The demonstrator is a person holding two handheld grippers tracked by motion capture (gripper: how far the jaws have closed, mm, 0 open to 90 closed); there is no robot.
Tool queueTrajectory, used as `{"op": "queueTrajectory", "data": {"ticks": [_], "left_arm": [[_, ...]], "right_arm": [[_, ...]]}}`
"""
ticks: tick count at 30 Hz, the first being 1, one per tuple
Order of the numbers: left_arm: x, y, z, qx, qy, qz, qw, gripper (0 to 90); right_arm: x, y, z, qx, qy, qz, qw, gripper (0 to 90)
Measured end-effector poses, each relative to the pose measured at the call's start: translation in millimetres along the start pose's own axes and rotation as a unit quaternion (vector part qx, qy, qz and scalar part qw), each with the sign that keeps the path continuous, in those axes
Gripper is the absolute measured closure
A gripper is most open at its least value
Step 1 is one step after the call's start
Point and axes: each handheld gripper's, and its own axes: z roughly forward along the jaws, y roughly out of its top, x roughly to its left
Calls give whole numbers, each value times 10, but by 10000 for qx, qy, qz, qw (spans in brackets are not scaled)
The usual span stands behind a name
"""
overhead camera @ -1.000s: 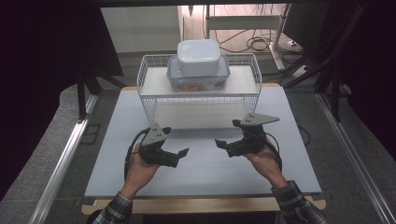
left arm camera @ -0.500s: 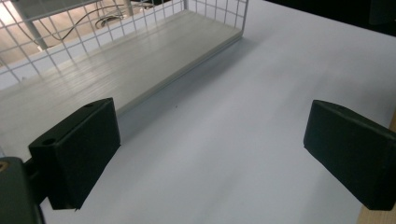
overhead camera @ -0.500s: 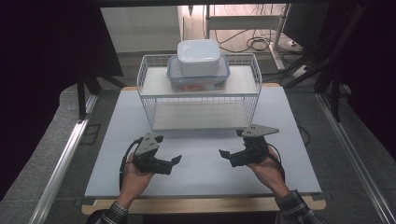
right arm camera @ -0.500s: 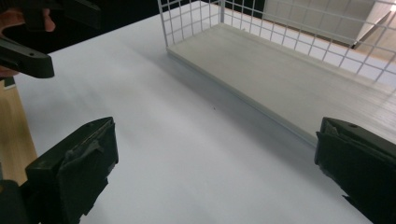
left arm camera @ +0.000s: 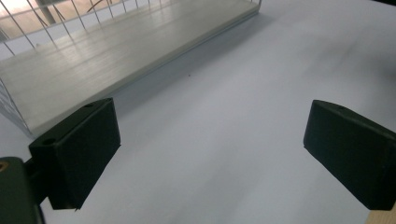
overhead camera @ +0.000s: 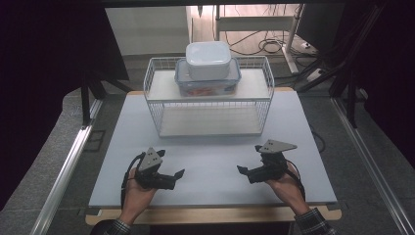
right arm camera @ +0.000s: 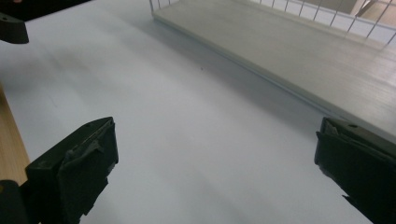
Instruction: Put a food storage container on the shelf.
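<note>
**Both grippers wide open and empty, low over the near table**

Left gripper (overhead camera: 177, 175): held in the person's left hand (overhead camera: 137, 193) near the front edge of the white table (overhead camera: 210, 152). In the left gripper view its two black jaws stand far apart at the left and right sides of the picture, with bare table surface between them. It holds nothing. Whether the jaw tips touch the table cannot be told.

Right gripper (overhead camera: 243, 171): held in the right hand (overhead camera: 288, 188), level with the left one and well apart from it, the two pointing inward toward each other. The right gripper view shows its jaws equally wide, nothing between them but table top.

Nearest thing: the white wire rack (overhead camera: 211, 98), standing at the far middle of the table, well apart from both grippers. Each gripper view shows the rack's pale lower shelf board and wire wall close up, with the table lying open before it.

From the high view: a clear container with a blue-rimmed lid (overhead camera: 208, 78) sits on the rack's upper shelf, and a white lidded box (overhead camera: 208, 59) rests on top of it. The grey three-cornered plates on both grippers and the trailing cables are also seen from above.

From the right gripper view: a dark jaw tip of the left gripper at the top left corner, and the wooden table edge (right arm camera: 10, 154) at lower left.
</note>
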Motion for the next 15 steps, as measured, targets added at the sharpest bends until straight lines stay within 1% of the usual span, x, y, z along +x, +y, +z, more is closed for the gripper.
{"op": "queueTrajectory", "data": {"ticks": [3, 4, 8, 15], "left_arm": [[-13, -45, 8, 101, 64, 71, 9999, 35], [-14, -60, 9, 115, 69, 66, 9999, 35], [-24, -117, 13, 187, 53, 25, 9998, 35], [-65, -173, 58, 327, -10, 78, 9994, 33]], "right_arm": [[-3, -59, -1, 63, -10, 12, 10000, 0], [-5, -75, -5, 77, -15, 6, 10000, 0], [-15, -129, -24, 94, -21, 49, 9999, 0], [-24, -228, -46, 185, -58, 105, 9998, 0]]}}
